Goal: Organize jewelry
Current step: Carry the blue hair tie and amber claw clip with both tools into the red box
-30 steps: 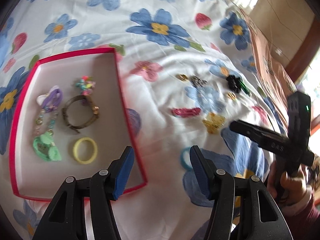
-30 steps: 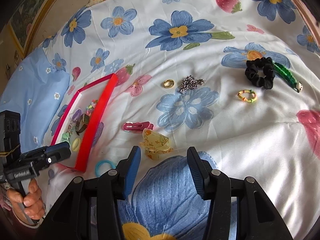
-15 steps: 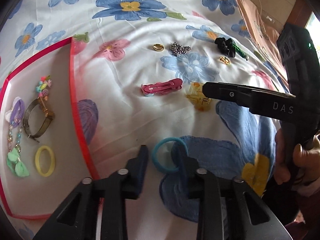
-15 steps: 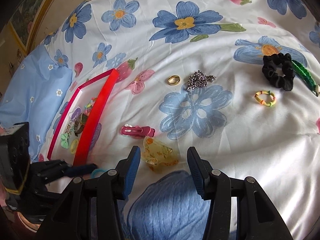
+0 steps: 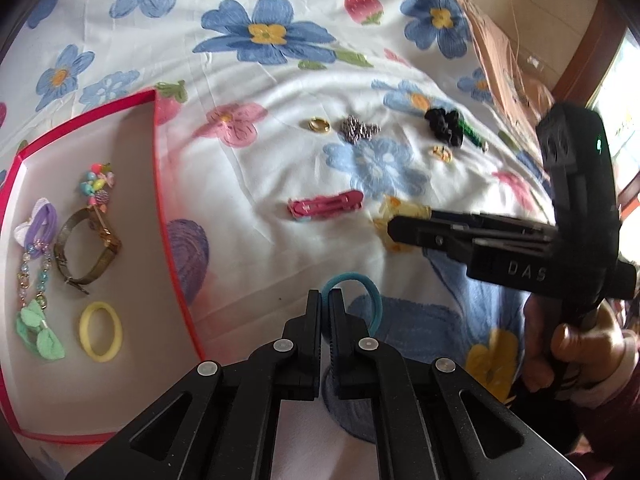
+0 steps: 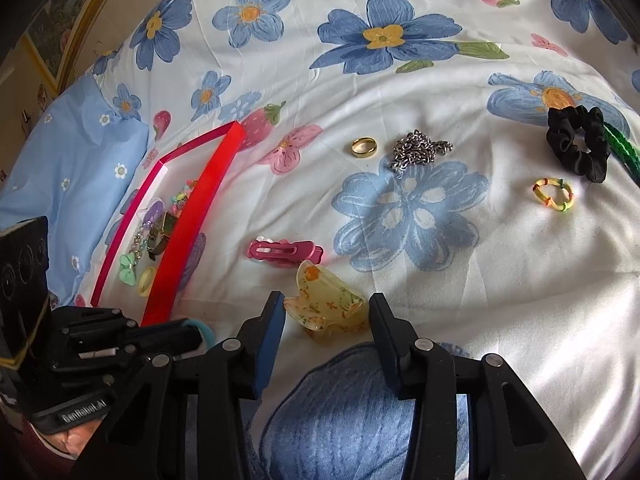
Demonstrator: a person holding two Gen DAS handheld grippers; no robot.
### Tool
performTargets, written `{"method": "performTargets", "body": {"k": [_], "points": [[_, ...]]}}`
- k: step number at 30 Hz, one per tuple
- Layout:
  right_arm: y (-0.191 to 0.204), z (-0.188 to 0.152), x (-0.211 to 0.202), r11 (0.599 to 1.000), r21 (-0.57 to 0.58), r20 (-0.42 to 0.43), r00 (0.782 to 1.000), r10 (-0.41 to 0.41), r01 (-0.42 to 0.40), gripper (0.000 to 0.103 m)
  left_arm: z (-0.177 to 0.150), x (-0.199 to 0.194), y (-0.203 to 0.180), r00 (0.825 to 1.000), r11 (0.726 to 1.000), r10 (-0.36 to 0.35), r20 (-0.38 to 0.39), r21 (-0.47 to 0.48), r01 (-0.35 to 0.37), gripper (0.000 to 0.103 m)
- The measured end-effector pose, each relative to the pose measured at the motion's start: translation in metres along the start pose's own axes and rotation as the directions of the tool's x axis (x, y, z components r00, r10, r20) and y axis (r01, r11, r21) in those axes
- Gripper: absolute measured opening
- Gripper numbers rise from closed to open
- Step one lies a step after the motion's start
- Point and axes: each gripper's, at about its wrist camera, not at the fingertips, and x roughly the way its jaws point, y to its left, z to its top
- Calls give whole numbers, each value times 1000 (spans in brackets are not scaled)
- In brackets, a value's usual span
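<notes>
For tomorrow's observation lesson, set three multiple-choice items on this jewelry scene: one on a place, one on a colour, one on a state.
1. Where does the yellow ring-shaped band lie?
A. inside the red-edged tray
B. beside the black scrunchie
C. on the blue pillow

2. What colour is the hair tie at the left tongs?
A. pink
B. teal
C. black

3. How do the right tongs stand at the yellow claw clip?
A. shut, empty
B. either side, not pressing
C. far away

Answers: 1 A, it lies on the tray floor; 2 B, the teal loop is pinched; 3 B, gaps show while the fingers are closing.
</notes>
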Motion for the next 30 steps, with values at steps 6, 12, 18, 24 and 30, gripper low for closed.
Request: {"method": "performTargets", "body": {"k": [6,12,18,24,30], "points": [[5,1,-12,1000,3,23,1000,14,-14,44,-1,-21,12,999,999,-5,47,-39,7,2],[19,3,-20,999,-16,39,999,31,-30,44,-8,-41,25,997,997,15,79,-76,-9,2],[36,6,-23,998,-42,46,997,56,-54,44,-16,-57,42,994,992,43,100,-125,-30,2],[52,6,-21,995,-66,41,997,72,-69,44,-22,-71,57,991,985,60,118,-168,-40,2],[65,5,-18,992,-89,29,996,88,-85,44,-29,-81,72,988,976,80,132,-211,-51,2]]}}
